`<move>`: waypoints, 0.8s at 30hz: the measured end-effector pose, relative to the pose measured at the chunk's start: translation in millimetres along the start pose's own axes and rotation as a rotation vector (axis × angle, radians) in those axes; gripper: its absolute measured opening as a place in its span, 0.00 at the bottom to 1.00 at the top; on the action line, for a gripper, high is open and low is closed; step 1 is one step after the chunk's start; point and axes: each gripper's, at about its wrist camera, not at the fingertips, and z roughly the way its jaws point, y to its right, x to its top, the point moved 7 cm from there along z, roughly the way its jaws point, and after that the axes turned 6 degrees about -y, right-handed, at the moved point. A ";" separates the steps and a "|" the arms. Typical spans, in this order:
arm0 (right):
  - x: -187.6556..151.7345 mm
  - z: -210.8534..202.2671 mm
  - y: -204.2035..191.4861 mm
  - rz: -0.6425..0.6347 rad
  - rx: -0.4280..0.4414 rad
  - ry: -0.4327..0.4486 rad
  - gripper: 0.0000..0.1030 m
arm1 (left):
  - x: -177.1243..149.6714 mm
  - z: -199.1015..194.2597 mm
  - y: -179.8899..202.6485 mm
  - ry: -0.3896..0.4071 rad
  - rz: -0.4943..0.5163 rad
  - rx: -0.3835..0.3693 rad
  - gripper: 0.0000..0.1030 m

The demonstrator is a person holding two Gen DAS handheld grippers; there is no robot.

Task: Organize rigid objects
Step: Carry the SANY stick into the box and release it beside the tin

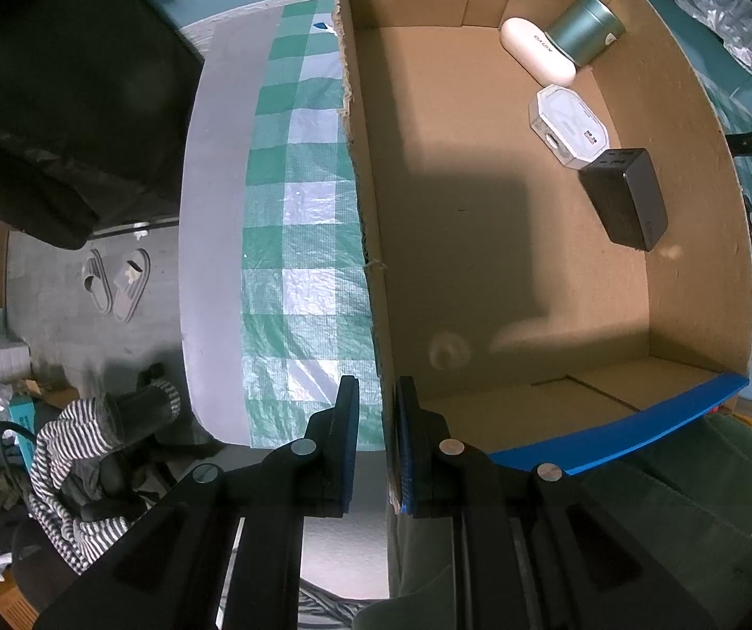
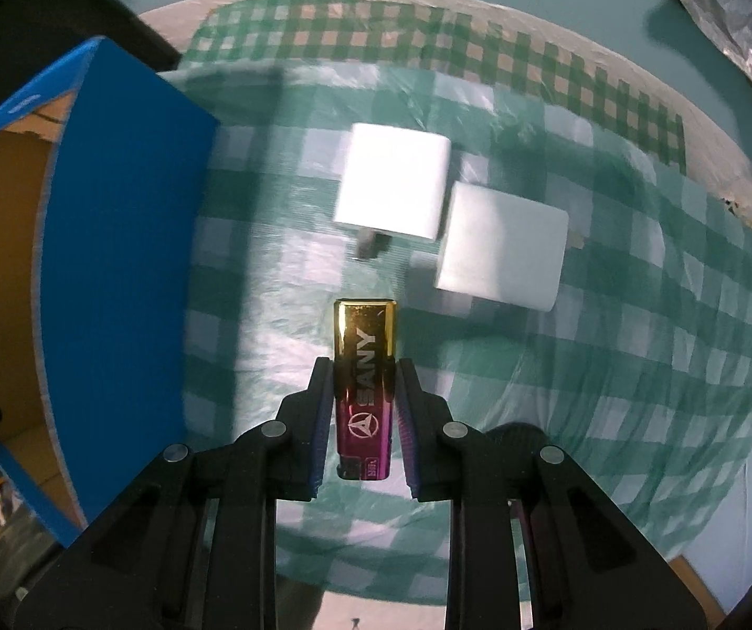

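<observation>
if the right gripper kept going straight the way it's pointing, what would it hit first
The right gripper, shut on the gold and purple lighter, points down at the checked tablecloth. The lighter's gold end would probably meet bare cloth first, just short of the two white chargers, though depth is unclear.

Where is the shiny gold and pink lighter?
In the right wrist view, the lighter is clamped in the right gripper, above the checked cloth, near two white chargers.
</observation>
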 end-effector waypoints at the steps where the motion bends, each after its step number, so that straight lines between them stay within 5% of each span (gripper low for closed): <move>1: -0.8 -4.9 -2.5 -0.007 0.002 0.005 0.22 | 0.0 0.3 -0.1 0.000 0.001 0.000 0.13; 24: 1.5 -84.7 -92.9 -0.216 0.075 0.092 0.22 | -0.3 0.9 2.2 0.000 0.005 -0.008 0.13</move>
